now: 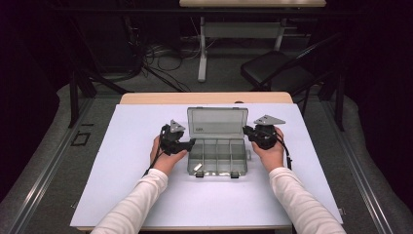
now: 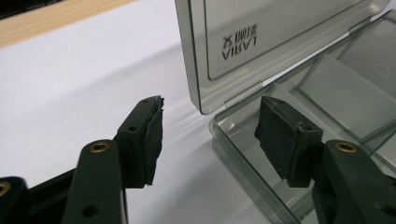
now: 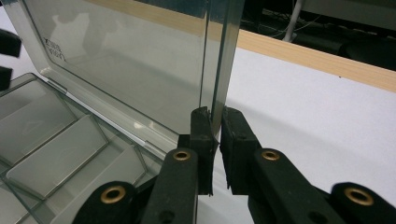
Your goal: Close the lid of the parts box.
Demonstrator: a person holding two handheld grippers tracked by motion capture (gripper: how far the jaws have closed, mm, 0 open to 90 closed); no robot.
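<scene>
Left gripper [image 2: 208, 135] fingers spread apart (nothing pinched); right gripper [image 3: 215, 128] fingers clamped close.

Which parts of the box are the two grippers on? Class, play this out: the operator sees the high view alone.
Observer: The right gripper is shut on the side edge of the lid, which stands raised.
Operator: And the left one?
Observer: The left gripper is open. A corner of the box lies between its pads, one pad inside the box and one over the table, and neither is pressing.
Operator: Is anything marked on the lid?
Observer: Yes, printed lettering near one corner. It reads mirrored in the left gripper view.
</scene>
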